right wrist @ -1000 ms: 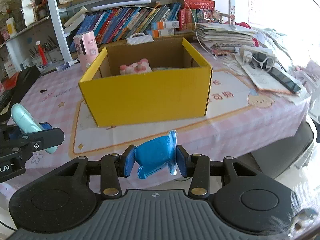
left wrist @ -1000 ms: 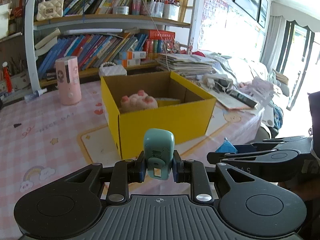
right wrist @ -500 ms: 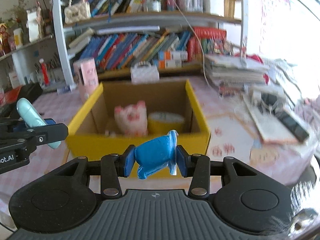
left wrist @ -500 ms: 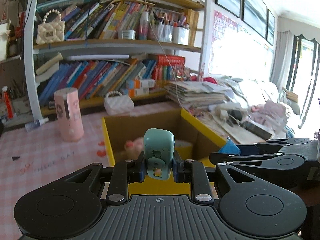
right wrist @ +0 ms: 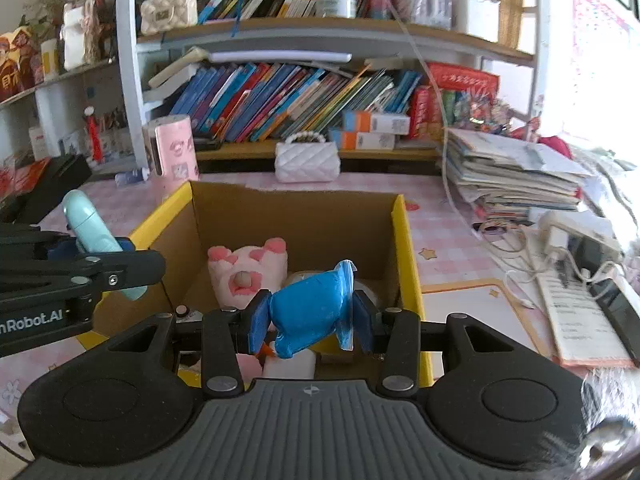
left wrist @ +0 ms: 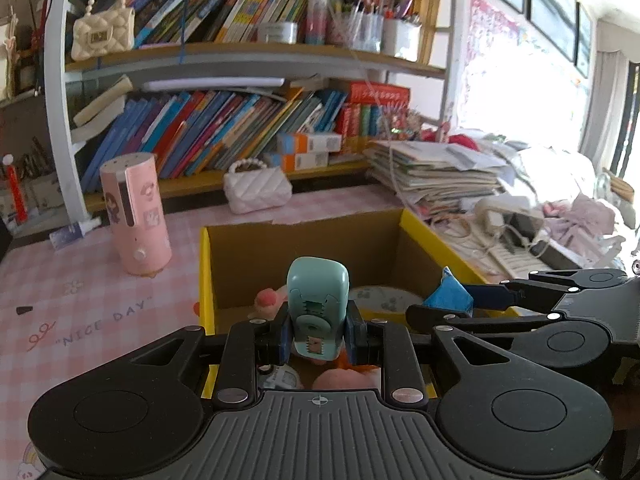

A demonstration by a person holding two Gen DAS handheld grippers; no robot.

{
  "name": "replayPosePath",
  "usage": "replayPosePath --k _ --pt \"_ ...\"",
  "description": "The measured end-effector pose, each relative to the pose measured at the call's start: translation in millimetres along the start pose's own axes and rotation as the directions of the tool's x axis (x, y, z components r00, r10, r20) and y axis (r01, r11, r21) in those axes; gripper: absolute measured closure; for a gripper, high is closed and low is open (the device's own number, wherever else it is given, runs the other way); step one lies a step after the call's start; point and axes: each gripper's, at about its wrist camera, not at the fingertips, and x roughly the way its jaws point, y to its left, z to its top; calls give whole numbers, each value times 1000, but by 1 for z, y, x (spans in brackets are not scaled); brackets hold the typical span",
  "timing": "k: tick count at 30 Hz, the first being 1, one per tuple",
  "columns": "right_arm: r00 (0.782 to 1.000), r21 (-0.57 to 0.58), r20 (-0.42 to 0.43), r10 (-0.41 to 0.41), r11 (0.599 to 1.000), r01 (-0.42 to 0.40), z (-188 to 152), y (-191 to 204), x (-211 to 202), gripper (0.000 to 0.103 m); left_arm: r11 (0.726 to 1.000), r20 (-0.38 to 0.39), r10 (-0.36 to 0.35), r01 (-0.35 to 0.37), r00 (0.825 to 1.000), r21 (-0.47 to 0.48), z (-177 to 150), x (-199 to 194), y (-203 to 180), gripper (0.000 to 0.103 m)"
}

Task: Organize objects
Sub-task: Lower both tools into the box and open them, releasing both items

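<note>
My left gripper point(left wrist: 317, 338) is shut on a teal handheld device point(left wrist: 318, 300), held above the near left part of the open yellow cardboard box point(left wrist: 206, 264). The device also shows in the right wrist view point(right wrist: 96, 240). My right gripper point(right wrist: 310, 320) is shut on a blue plastic packet point(right wrist: 312, 304), above the box's near edge point(right wrist: 406, 248). The packet shows in the left wrist view point(left wrist: 448, 294) too. Inside the box lie a pink plush paw point(right wrist: 250, 270) and a round pale container point(left wrist: 380, 300).
A pink cylinder point(left wrist: 136, 216) stands left of the box on the checked pink tablecloth point(left wrist: 80, 300). A white quilted purse point(right wrist: 307, 162) sits behind the box. Stacked papers point(right wrist: 512, 176), cables and a charger point(right wrist: 560, 232) lie at right. Bookshelves stand behind.
Both grippers have moved forward and up over the box with their objects held. The box interior has come into view from above.
</note>
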Motion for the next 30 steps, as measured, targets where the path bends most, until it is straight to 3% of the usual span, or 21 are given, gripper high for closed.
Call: replayPosePath --k 12,20,30 --pt "988 -52 -122 99 993 -106 1 -3 47 62 997 -88 69 -71 994 -24 -2 32 1 80" --pt "956 -37 -232 179 981 -193 2 -7 70 62 995 -137 89 -95 987 -31 -6 46 -1 80" --pt "940 -30 -267 214 973 -230 3 -7 79 62 993 -145 111 -117 983 -31 -7 48 0 80"
